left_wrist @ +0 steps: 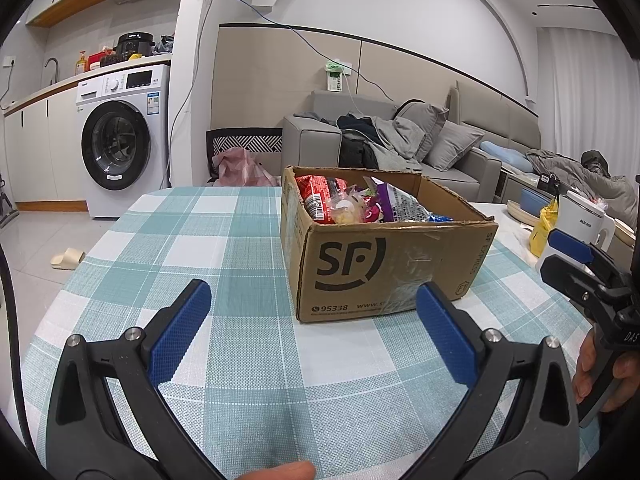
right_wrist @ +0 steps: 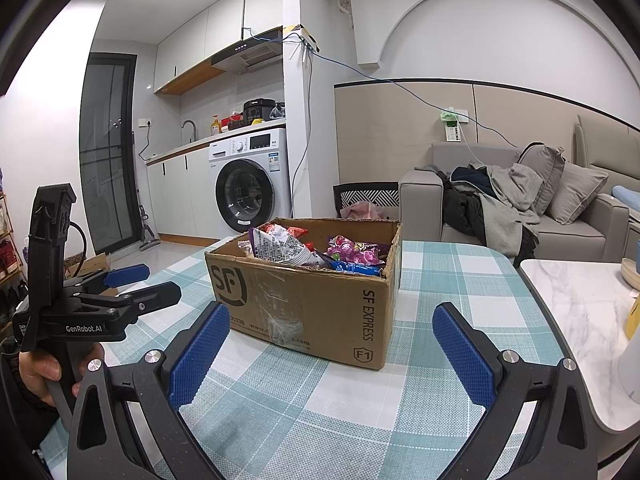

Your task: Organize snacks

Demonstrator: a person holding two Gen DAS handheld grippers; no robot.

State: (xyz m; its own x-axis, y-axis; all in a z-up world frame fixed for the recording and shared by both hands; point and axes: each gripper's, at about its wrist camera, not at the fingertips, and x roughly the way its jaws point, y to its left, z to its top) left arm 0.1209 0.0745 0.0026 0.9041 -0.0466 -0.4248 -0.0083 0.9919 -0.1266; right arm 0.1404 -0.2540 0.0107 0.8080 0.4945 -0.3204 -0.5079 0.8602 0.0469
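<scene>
A brown SF Express cardboard box (left_wrist: 384, 264) stands open on the checked tablecloth (left_wrist: 224, 240). It holds several snack packets (left_wrist: 352, 204), red, purple, yellow and blue. The box also shows in the right wrist view (right_wrist: 320, 304), with the packets (right_wrist: 316, 250) inside it. My left gripper (left_wrist: 312, 332) is open and empty, low over the cloth just in front of the box. My right gripper (right_wrist: 332, 356) is open and empty, also in front of the box. The right gripper shows at the right edge of the left wrist view (left_wrist: 568, 256); the left gripper shows at the left of the right wrist view (right_wrist: 156, 280).
A marble side table (right_wrist: 580, 320) adjoins the table on the right, with a white kettle (left_wrist: 580, 220) and a yellow bag (left_wrist: 544, 224) on it. A grey sofa (right_wrist: 520, 208) with clothes stands behind. A washing machine (left_wrist: 124, 136) is at the back left.
</scene>
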